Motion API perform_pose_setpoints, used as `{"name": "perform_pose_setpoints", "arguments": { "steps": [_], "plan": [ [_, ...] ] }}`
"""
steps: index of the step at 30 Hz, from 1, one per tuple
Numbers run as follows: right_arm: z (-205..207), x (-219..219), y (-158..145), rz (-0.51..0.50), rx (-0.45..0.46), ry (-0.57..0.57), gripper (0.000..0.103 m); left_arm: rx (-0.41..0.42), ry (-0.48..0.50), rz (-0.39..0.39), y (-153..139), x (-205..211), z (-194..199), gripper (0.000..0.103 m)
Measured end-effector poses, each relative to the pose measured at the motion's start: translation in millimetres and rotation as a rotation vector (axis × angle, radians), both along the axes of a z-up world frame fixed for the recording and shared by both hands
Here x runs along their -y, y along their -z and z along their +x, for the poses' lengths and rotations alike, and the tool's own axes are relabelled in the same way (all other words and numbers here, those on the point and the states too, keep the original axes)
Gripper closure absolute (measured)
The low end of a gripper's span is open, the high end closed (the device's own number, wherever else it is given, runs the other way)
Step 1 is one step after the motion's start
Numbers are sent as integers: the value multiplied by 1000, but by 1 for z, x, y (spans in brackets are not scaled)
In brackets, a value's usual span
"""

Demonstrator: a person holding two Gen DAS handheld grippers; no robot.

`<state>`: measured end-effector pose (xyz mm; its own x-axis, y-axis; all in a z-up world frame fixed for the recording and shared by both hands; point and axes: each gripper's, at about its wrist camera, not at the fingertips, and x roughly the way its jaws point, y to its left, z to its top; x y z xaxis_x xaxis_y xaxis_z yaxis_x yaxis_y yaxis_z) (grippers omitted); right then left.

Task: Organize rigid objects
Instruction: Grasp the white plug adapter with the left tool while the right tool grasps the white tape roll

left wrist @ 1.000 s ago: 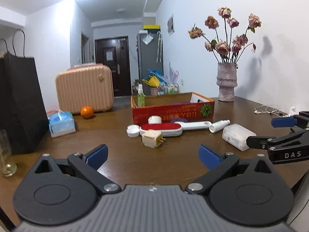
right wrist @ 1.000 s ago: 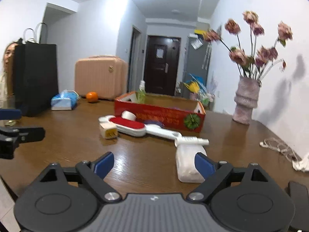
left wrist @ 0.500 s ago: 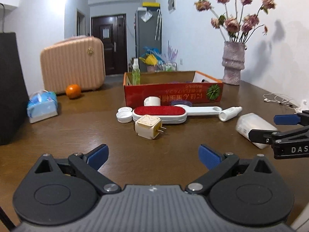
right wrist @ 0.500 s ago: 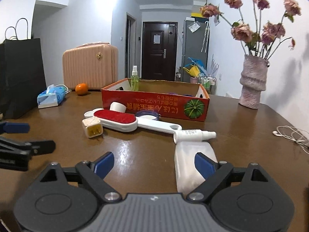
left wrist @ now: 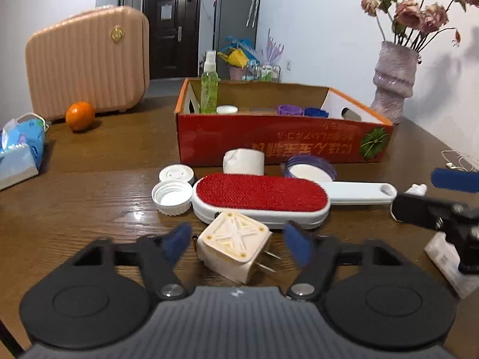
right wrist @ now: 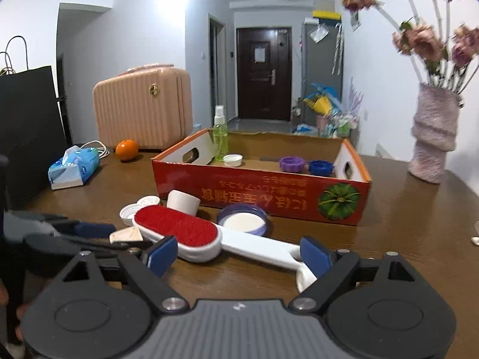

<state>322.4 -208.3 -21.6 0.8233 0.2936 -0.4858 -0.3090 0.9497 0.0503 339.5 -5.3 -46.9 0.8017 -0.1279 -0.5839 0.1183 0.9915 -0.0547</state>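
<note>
A cream plug adapter (left wrist: 235, 246) lies on the brown table between the open blue pads of my left gripper (left wrist: 238, 243), untouched by either pad. Behind it lies a red-faced white lint brush (left wrist: 260, 199), with white caps (left wrist: 171, 196), a white roll (left wrist: 244, 161) and a purple-rimmed lid (left wrist: 310, 170). The red cardboard box (left wrist: 281, 143) holds a green spray bottle (left wrist: 209, 89) and small caps. My right gripper (right wrist: 238, 254) is open over the brush handle (right wrist: 260, 248); a white bottle tip (right wrist: 305, 278) shows by its right pad.
A tissue pack (left wrist: 18, 149), an orange (left wrist: 80, 115) and a pink suitcase (left wrist: 86, 62) stand at the left. A vase of dried flowers (left wrist: 395, 80) stands at the right back. A black bag (right wrist: 30, 131) and earphone cable (left wrist: 458, 161) sit at the table's sides.
Both grippers have moved forward toward the box. The left gripper now brackets the plug adapter; the right gripper has shifted from the white bottle to the brush handle.
</note>
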Motion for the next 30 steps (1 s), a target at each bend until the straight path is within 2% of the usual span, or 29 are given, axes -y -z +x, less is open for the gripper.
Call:
{"name": "perform_pose_setpoints", "arguments": {
  "steps": [5,6,8,11,14,16,18,19,21,24,25,27,28,30],
  "plan": [
    [39,-24,-4,11,-18,-62,16,-2,33,-18,-2,-22,-13,40],
    [49,-30,-5,17,-27,-73,16,7,35,-11,-4,-29,-19,38],
    [65,-43,-4,42,-41,-94,18,33,30,18,-5,-43,-31,26],
    [95,-66,4,71,-95,-135,21,10,11,-5,-6,-55,-37,26],
    [122,-86,15,61,-160,-122,26,-29,-19,-54,-4,-57,-34,29],
    [135,-94,22,61,-205,-96,35,-54,-37,-114,-4,-55,-29,34],
    [146,-98,28,85,-244,-104,54,-66,-11,-150,-3,-48,-24,32],
    [150,-98,31,93,-261,-100,60,-54,-18,-148,-3,-44,-22,32],
    [145,-93,28,106,-246,-84,60,-41,-27,-123,-3,-35,-16,31],
    [118,-75,15,97,-177,-79,61,-31,-22,-91,-3,-25,-8,30],
    [106,-66,11,92,-156,-72,61,-26,-28,-73,-2,-20,-5,33],
    [78,-48,7,75,-136,-59,61,-20,-41,-18,1,-12,-1,51],
    [65,-40,8,62,-137,-51,61,-8,-43,9,3,-9,-1,64],
    [36,-31,12,22,-134,-36,61,-11,-34,25,4,-6,-3,64]
  ]
}}
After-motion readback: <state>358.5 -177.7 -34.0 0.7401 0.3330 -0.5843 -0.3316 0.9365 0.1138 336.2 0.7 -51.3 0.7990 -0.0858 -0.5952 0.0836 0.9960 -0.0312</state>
